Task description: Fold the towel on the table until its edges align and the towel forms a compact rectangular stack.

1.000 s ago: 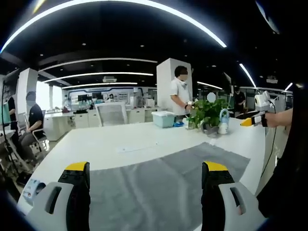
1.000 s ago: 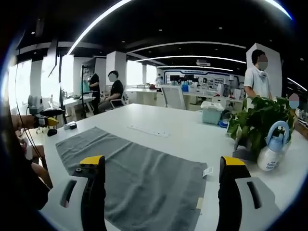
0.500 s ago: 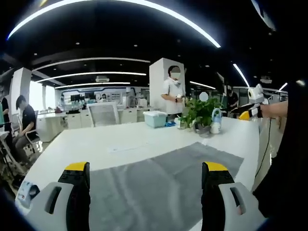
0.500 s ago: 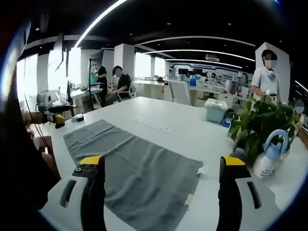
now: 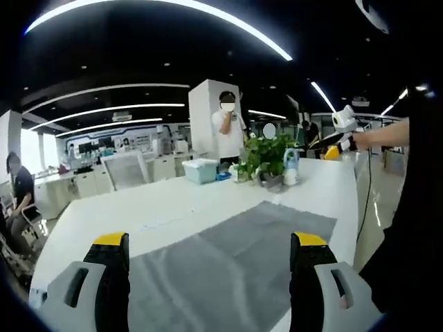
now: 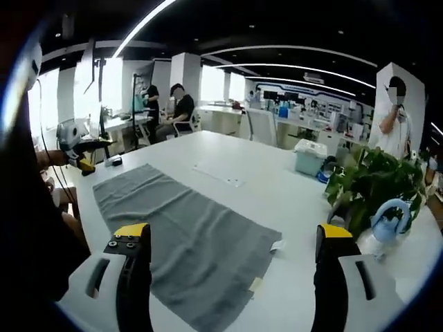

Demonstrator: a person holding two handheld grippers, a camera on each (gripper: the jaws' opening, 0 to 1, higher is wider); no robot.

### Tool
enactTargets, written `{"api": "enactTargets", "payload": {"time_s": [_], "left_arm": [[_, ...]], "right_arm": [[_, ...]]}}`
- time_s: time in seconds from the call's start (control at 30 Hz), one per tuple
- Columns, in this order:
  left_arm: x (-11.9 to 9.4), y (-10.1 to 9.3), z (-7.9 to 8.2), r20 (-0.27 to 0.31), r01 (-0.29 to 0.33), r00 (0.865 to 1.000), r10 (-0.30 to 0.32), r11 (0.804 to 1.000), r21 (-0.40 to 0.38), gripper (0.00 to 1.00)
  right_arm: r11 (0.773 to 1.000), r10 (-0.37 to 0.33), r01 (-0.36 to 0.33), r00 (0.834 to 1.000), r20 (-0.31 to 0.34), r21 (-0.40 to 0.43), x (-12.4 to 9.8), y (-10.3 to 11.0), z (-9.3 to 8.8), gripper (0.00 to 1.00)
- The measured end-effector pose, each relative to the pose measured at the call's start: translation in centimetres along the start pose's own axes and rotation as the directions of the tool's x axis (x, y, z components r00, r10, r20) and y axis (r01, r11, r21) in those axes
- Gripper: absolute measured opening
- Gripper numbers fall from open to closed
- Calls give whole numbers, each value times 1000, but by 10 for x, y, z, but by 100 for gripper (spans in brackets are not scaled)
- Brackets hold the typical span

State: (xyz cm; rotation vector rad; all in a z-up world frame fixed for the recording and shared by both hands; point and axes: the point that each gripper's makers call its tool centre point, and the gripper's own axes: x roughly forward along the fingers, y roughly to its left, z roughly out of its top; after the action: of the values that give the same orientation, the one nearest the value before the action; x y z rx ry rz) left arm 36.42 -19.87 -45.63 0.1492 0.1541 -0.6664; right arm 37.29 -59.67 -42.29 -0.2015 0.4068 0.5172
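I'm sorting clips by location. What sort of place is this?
Most likely an open-plan office or lab: a long white table holding a flat grey towel, desks with monitors behind, an office chair, and seated workers.

This is a big open office. Long white desks (image 6: 228,121) with computer screens (image 6: 287,104) stand far back, people sit on office chairs (image 5: 128,169), and long strip lights (image 5: 208,17) run across the dark ceiling.

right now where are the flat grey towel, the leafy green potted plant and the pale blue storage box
flat grey towel (image 6: 187,242), right gripper view, middle of the cloth
leafy green potted plant (image 6: 374,187), right gripper view, its leaves
pale blue storage box (image 6: 307,158), right gripper view, its front wall
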Motion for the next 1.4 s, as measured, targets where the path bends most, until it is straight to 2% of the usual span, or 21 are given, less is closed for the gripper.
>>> {"api": "enactTargets", "payload": {"time_s": [0.2, 0.33, 0.43, 0.57, 0.63, 0.7, 0.77, 0.8, 0.83, 0.9, 1.03, 1.13, 1.2, 1.27, 1.4], "left_arm": [[3, -13, 4, -6, 68, 998, -68, 997, 46, 99], [16, -37, 7, 2, 151, 989, -151, 988, 44, 99], [30, -55, 8, 2, 155, 988, -156, 986, 54, 99], [48, -83, 15, 20, 126, 992, -127, 991, 40, 99], [63, -105, 16, 15, 108, 994, -108, 993, 48, 99], [79, -131, 14, -15, 84, 996, -84, 996, 24, 99], [97, -164, 20, 19, 96, 995, -96, 995, -1, 99], [101, -171, 20, 23, 102, 995, -102, 995, -6, 99], [116, -194, 13, 5, 105, 994, -105, 994, -13, 99], [129, -212, 11, -11, 93, 996, -93, 996, -20, 99], [150, -254, 16, -13, 88, 996, -89, 996, -32, 99], [155, -270, 21, -9, 74, 997, -74, 997, -25, 99], [163, -281, 20, -18, 76, 997, -76, 997, -33, 99], [170, -293, 15, -58, 96, 994, -96, 995, -9, 99], [186, -315, 21, -41, 127, 991, -127, 992, -1, 99]], "right_arm": [[999, -23, 22, 999, -35, -35, -12, -1, 6, 99], [998, -37, 35, 998, -52, -49, -30, -5, 5, 98], [998, -21, 16, 998, -67, -67, -43, -8, 0, 98], [997, 13, -19, 996, -84, -78, -53, -39, -18, 98], [996, 39, -45, 996, -85, -71, -51, -62, -31, 97], [997, 66, -72, 990, -124, -39, -48, -78, -46, 97], [991, 103, -113, 986, -131, -68, -42, -101, -56, 95], [990, 111, -121, 985, -133, -69, -40, -105, -58, 94], [987, 145, -154, 981, -129, -56, -34, -117, -62, 93], [978, 201, -206, 971, -132, -22, -27, -123, -66, 93], [965, 255, -260, 958, -130, -24, -14, -140, -70, 92], [946, 307, -318, 941, -142, -63, -9, -144, -69, 90], [939, 316, -331, 937, -150, -88, -4, -154, -69, 88], [939, 316, -331, 937, -151, -90, 1, -166, -67, 86], [942, 320, -331, 938, -132, -63, 17, -180, -61, 83]]}}
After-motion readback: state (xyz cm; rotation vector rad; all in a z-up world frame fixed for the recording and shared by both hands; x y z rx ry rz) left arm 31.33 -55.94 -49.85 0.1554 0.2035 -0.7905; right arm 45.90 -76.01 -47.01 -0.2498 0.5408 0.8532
